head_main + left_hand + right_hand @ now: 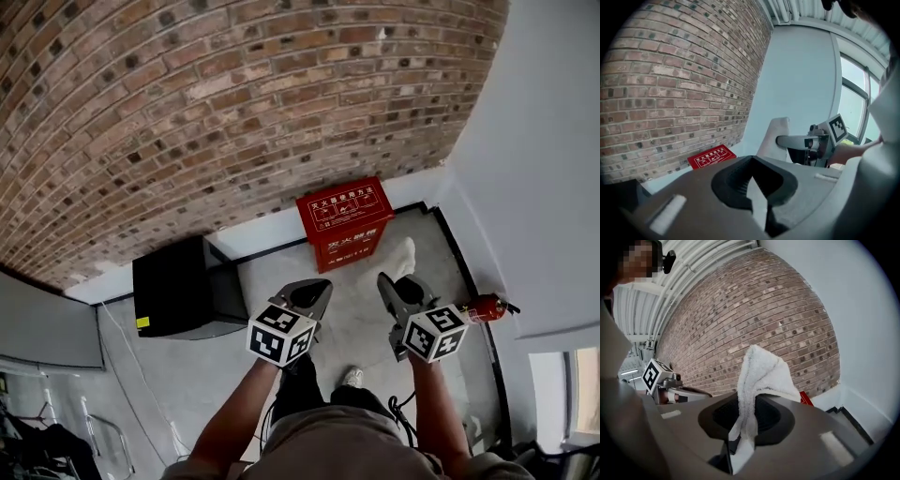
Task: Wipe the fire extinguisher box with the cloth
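Note:
The red fire extinguisher box (344, 223) stands on the floor against the brick wall, ahead of both grippers. In the left gripper view the red box (711, 156) shows its printed top; in the right gripper view only a corner of the box (806, 399) peeks past the cloth. My right gripper (398, 284) is shut on a white cloth (405, 255), which stands up from its jaws as a folded bunch (759, 376). My left gripper (312, 292) hangs beside it, jaws shut with nothing between them (752, 161). Both are apart from the box.
A black cabinet (183, 286) sits at the wall left of the box. A red extinguisher (483, 307) lies on the floor at the right by the pale wall (544, 169). The person's shoe (353, 377) is on the grey floor (347, 319) below the grippers.

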A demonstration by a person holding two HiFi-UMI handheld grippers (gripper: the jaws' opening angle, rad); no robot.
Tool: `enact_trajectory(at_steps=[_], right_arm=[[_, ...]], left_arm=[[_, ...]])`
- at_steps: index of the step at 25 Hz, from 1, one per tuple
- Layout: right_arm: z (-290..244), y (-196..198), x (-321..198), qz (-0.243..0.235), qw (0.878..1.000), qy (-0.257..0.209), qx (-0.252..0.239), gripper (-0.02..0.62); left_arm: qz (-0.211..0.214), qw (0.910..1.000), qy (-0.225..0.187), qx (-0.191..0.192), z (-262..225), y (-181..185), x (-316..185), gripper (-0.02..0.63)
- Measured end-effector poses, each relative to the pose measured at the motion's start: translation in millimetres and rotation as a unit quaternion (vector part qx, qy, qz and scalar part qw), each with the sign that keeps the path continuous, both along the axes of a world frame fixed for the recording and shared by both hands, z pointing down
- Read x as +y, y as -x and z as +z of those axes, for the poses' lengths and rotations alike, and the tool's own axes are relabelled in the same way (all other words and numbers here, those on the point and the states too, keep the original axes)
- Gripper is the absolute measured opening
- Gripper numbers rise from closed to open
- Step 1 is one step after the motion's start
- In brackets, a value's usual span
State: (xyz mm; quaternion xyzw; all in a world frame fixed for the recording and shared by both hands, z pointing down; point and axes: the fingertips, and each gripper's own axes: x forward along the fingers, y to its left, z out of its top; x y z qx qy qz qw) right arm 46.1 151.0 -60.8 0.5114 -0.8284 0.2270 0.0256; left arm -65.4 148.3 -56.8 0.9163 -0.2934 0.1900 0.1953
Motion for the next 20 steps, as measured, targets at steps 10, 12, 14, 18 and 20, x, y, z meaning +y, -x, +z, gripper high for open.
enact_trajectory(at_steps=[10, 12, 14, 18, 20], right_arm=[[39.2, 52.6, -102.4, 0.012, 0.997, 0.062, 0.037, 0.101], [54.5, 58.4, -124.5, 0.015, 0.996, 0.077, 0.038, 0.101], [72.7, 62.4, -149.2, 0.016, 0.995, 0.09, 0.038, 0.101], [125.8, 78.4, -191.4, -0.015, 0.991, 0.121, 0.051, 0.101], [160.9, 91.5, -205.2, -0.044, 0.987, 0.145, 0.049, 0.101]], left_arm=[[0.037, 0.9988, 0.031, -0.002, 43.6, 42.4, -105.5, 0.0], [0.036, 0.9988, 0.033, 0.0, 53.8, 51.7, -125.3, 0.0], [0.037, 0.9987, 0.034, -0.003, 67.2, 58.2, -145.0, 0.0], [0.037, 0.9977, 0.054, -0.019, 109.2, 64.6, -175.8, 0.0], [0.025, 0.9964, 0.075, -0.031, 136.2, 68.8, -184.6, 0.0]])
